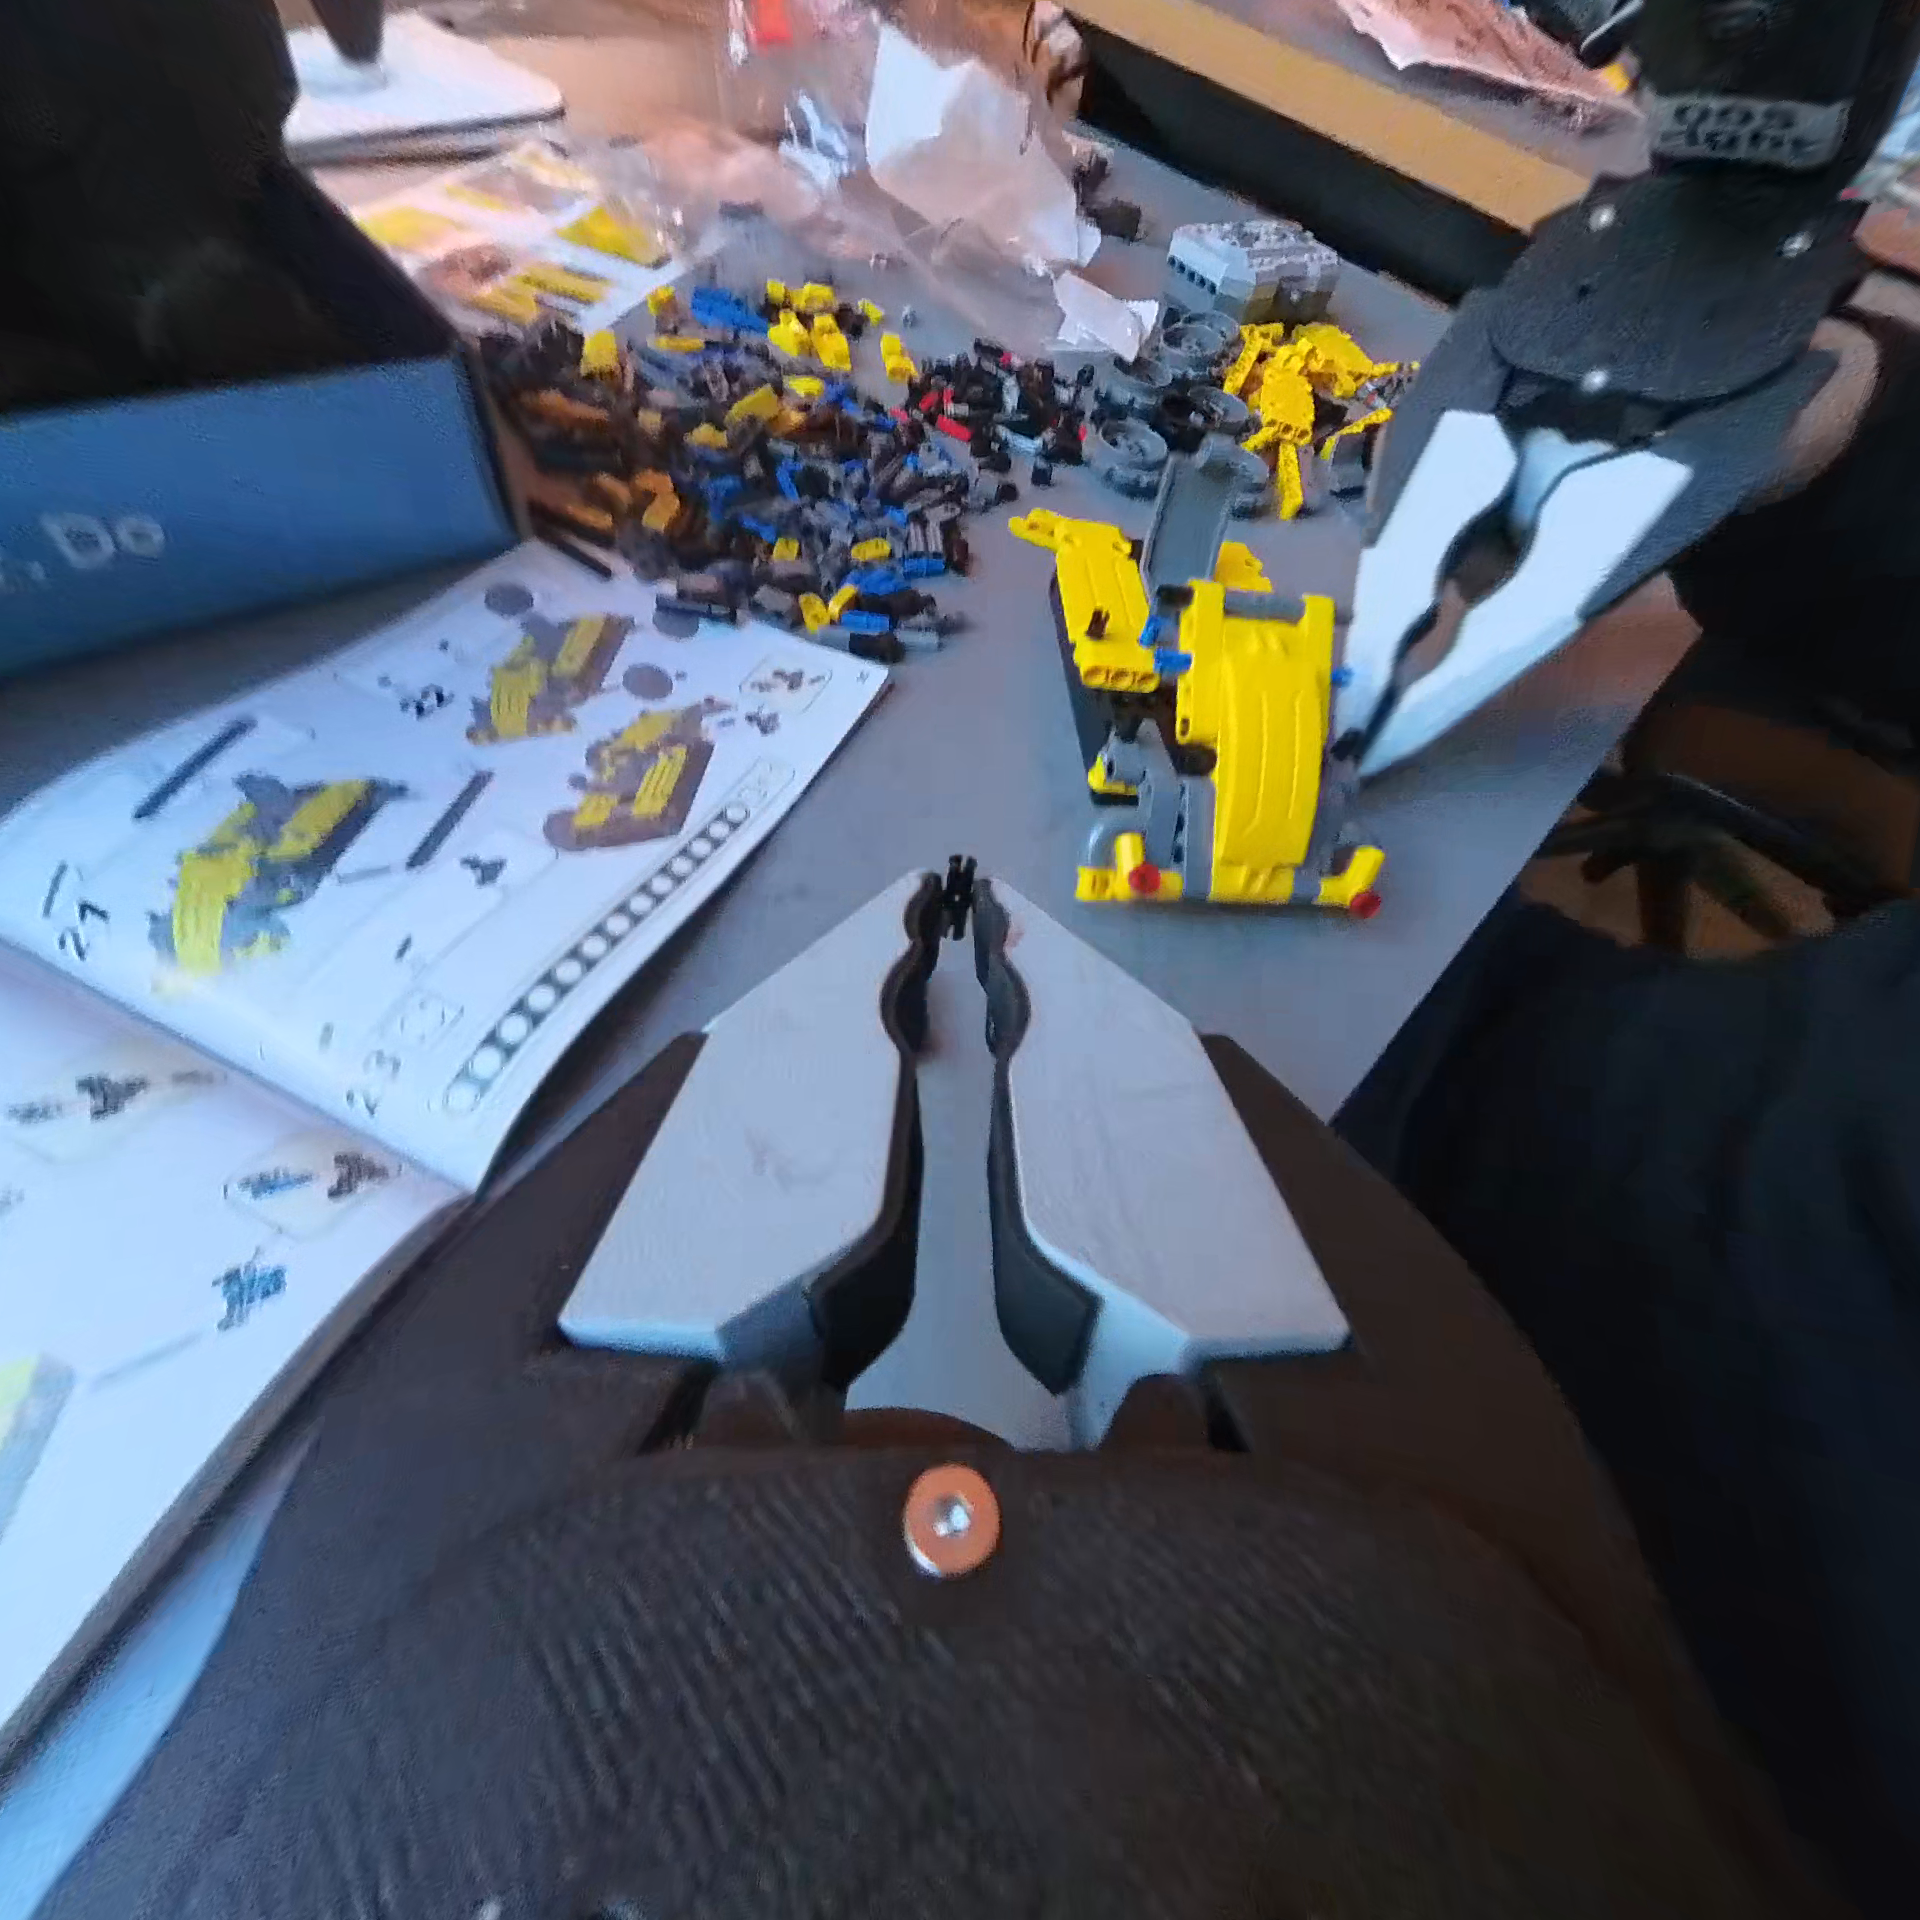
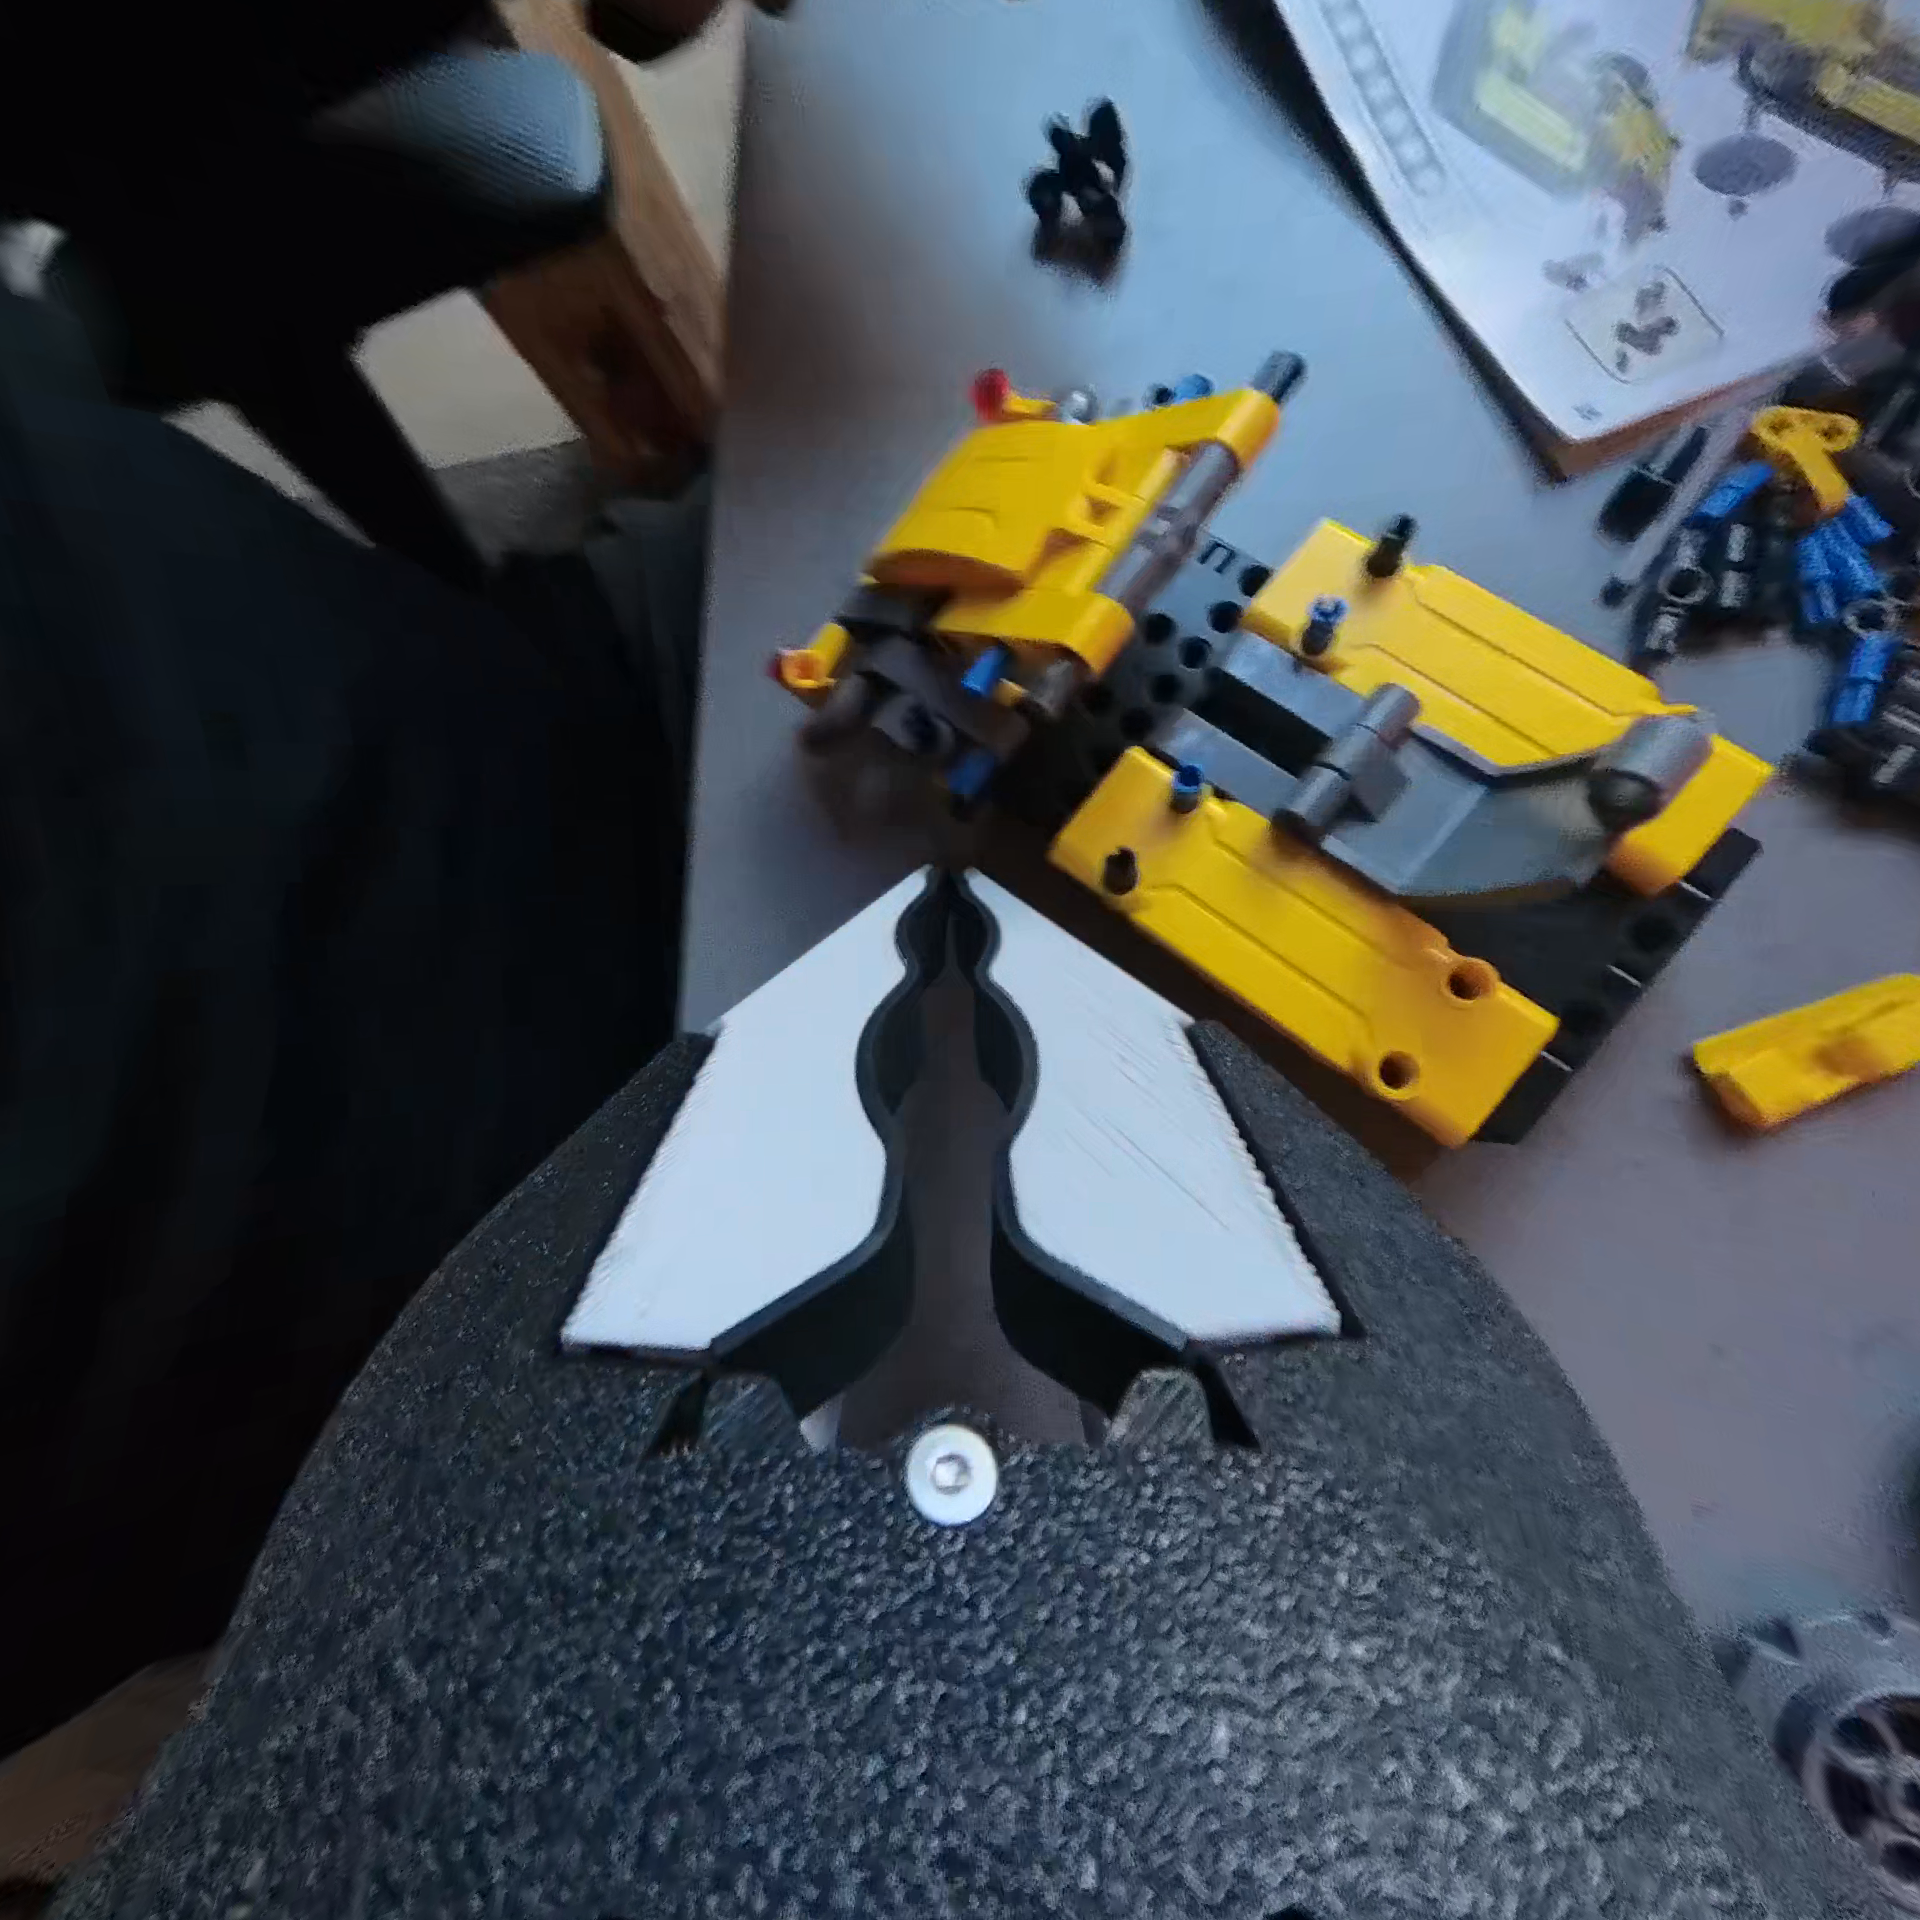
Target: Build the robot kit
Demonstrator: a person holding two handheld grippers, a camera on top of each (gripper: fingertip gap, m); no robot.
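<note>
Here the grey bench (image 1: 966,727) carries many building-toy things. An open instruction booklet (image 1: 416,852) lies at the left, and behind it stands a blue box (image 1: 239,499). A wide heap of small loose pieces (image 1: 769,488), black, blue and yellow, lies beyond the booklet. Farther back there are clear plastic bags (image 1: 935,156) and some grey wheel rims (image 1: 1174,384). A half-built yellow and grey vehicle model (image 1: 1216,727) stands on the bench near its right edge. In the right wrist view a separate yellow panel piece (image 2: 1808,1049) lies just beside the model, and a grey wheel (image 2: 1860,1745) shows at the lower right corner.

The left tongs (image 1: 958,896) are clamped on a small black connector pin (image 1: 958,883), held at the very tips above the bench, apart from the model. The right tongs (image 2: 948,883) are closed together with nothing between them; their tips are just beside the edge of the model, and I cannot tell if they touch it.
</note>
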